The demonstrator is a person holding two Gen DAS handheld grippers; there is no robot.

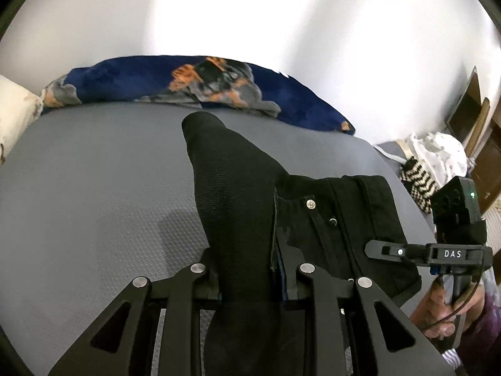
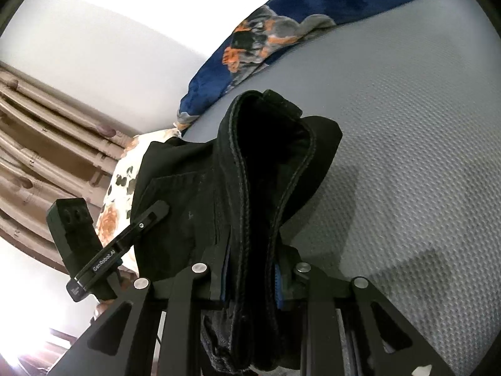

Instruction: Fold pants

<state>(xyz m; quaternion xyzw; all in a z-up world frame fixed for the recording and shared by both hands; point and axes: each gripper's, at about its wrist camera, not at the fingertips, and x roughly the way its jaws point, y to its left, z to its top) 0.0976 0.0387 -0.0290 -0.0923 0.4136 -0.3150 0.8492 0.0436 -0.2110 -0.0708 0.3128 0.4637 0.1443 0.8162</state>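
The black pants (image 1: 238, 194) hang lifted above the grey bed sheet (image 1: 94, 194), bunched between both grippers. My left gripper (image 1: 247, 282) is shut on a thick fold of the fabric, with one leg stretching away toward the far blanket. The waistband with its metal button (image 1: 310, 203) lies to the right, where my right gripper (image 1: 394, 250) comes in from the side. In the right wrist view my right gripper (image 2: 250, 279) is shut on the doubled waistband (image 2: 269, 169). My left gripper (image 2: 150, 216) shows at the left against the pants (image 2: 175, 188).
A blue blanket (image 1: 141, 78) with orange and grey print lies along the far edge of the bed. A floral pillow (image 2: 120, 188) sits at one end, with a curtain (image 2: 47, 131) behind it. A striped cloth (image 1: 418, 178) and white clothes (image 1: 438, 150) are heaped at the right. A hand (image 1: 438, 310) holds the right gripper.
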